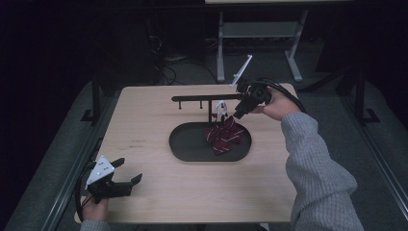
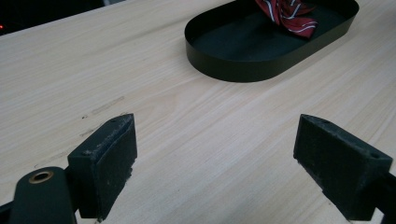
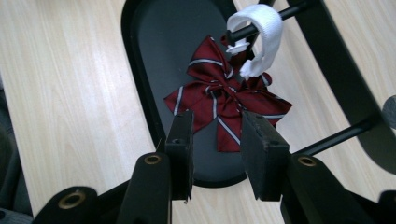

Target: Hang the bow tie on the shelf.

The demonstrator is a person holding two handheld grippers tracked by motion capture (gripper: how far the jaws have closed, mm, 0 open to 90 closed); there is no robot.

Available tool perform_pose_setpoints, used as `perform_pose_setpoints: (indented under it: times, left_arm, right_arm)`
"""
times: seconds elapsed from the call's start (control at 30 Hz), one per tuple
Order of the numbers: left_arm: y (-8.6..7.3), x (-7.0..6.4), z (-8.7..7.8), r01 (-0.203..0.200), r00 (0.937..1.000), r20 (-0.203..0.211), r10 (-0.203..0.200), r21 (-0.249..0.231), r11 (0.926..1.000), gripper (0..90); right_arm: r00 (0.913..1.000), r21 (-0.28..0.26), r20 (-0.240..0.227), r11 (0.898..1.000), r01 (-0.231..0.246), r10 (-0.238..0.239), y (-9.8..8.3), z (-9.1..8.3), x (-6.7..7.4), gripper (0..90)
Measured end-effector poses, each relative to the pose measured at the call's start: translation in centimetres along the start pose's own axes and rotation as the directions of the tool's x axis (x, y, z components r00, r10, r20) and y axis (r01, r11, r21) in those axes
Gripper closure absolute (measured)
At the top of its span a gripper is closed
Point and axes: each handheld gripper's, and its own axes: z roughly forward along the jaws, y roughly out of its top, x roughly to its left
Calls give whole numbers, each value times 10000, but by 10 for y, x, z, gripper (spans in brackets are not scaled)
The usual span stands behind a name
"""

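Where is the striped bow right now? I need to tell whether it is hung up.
In the high view the bow is at the right end of the black tray, its white strap looped over a peg of the rack, just below the right gripper.

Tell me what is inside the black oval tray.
Inside the black oval tray lies a dark red bow tie with white stripes, toward its right end, its white strap looped over a black rack peg. The tray floor beneath the bow is covered.
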Motion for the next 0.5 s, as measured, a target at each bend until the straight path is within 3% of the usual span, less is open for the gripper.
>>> perform_pose_setpoints:
  times: [0.5]
  left_arm:
    - [0, -1, 0, -6, 10000, 11, 6, 15, 10000, 131]
  right_arm:
    - [10000, -208, 30, 9998, -59, 60, -17, 3, 9, 603]
